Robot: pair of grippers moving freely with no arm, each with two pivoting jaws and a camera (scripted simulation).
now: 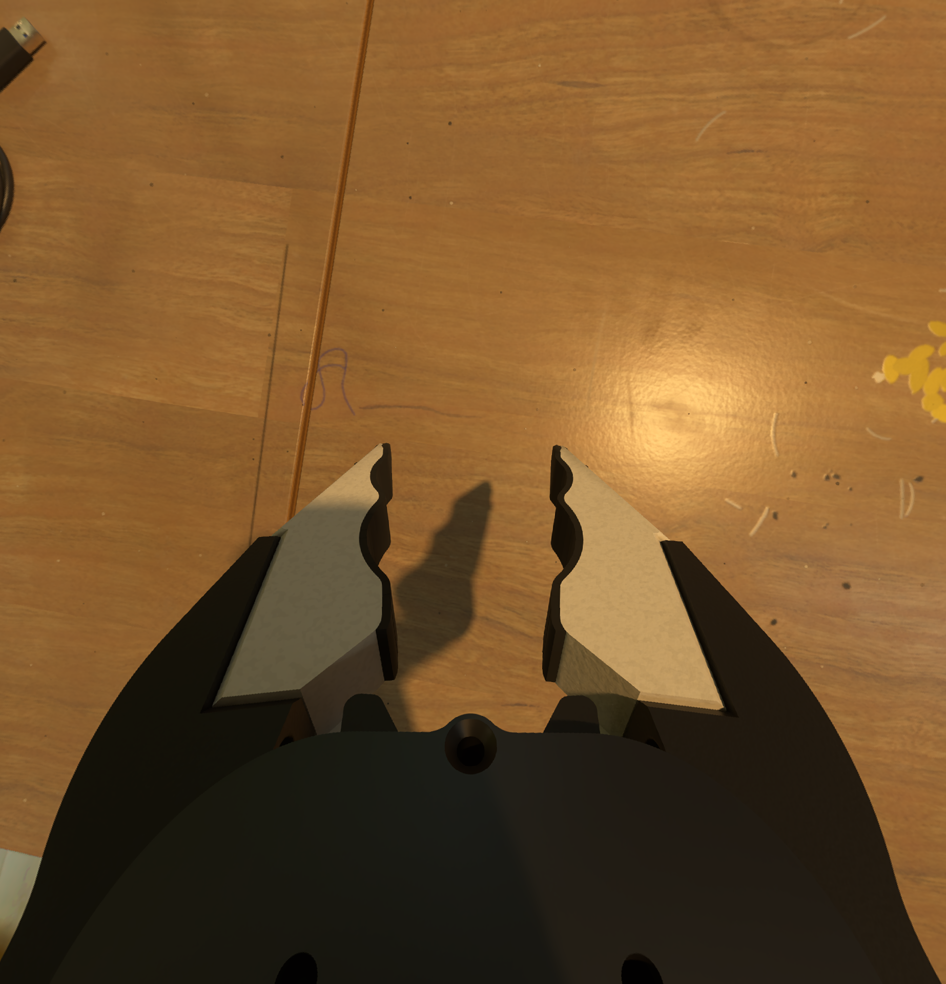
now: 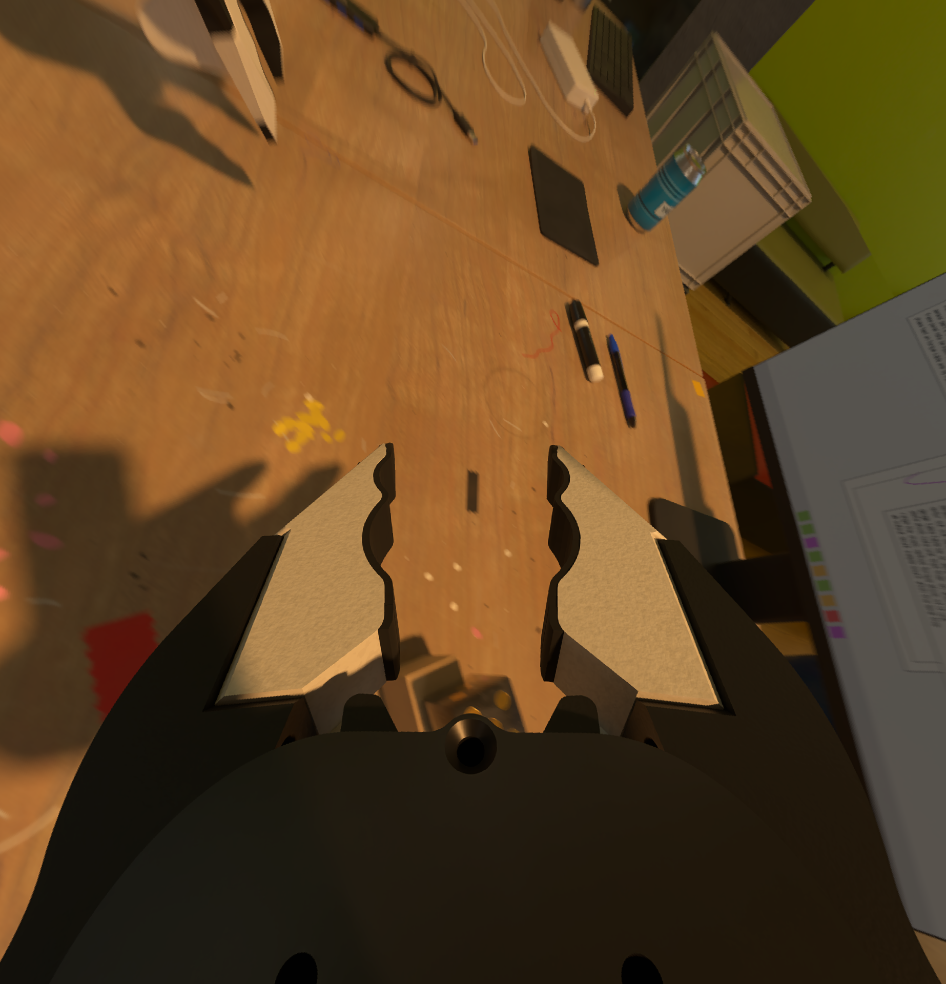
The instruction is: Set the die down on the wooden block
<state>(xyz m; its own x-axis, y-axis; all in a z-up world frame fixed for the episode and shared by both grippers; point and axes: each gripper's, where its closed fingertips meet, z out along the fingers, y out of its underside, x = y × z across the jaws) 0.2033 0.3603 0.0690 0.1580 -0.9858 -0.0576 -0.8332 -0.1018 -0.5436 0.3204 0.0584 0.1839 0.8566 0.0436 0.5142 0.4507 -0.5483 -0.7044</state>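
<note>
In the right wrist view, a pale block [image 2: 425, 687] and a small cube with yellowish dots, apparently the die [image 2: 489, 705], show low between the roots of my fingers. My gripper body partly hides both. I cannot tell whether the die rests on the block or beside it. My right gripper [image 2: 471, 452] is open and empty above them. My left gripper [image 1: 471, 452] is open and empty over bare wooden table [image 1: 566, 239]. It also shows in the right wrist view at the far left [image 2: 242, 69]. Neither die nor block shows in the left wrist view.
A black USB cable [image 1: 2, 64] lies at the far left and a yellow paint smear [image 1: 923, 372] at the right. The right wrist view shows two markers [image 2: 585, 341], a black pad [image 2: 564, 205], a teal bottle [image 2: 665, 186], a grey crate [image 2: 737, 160], a white charger [image 2: 569, 64] and a grey board [image 2: 859, 532] beyond the table's right edge.
</note>
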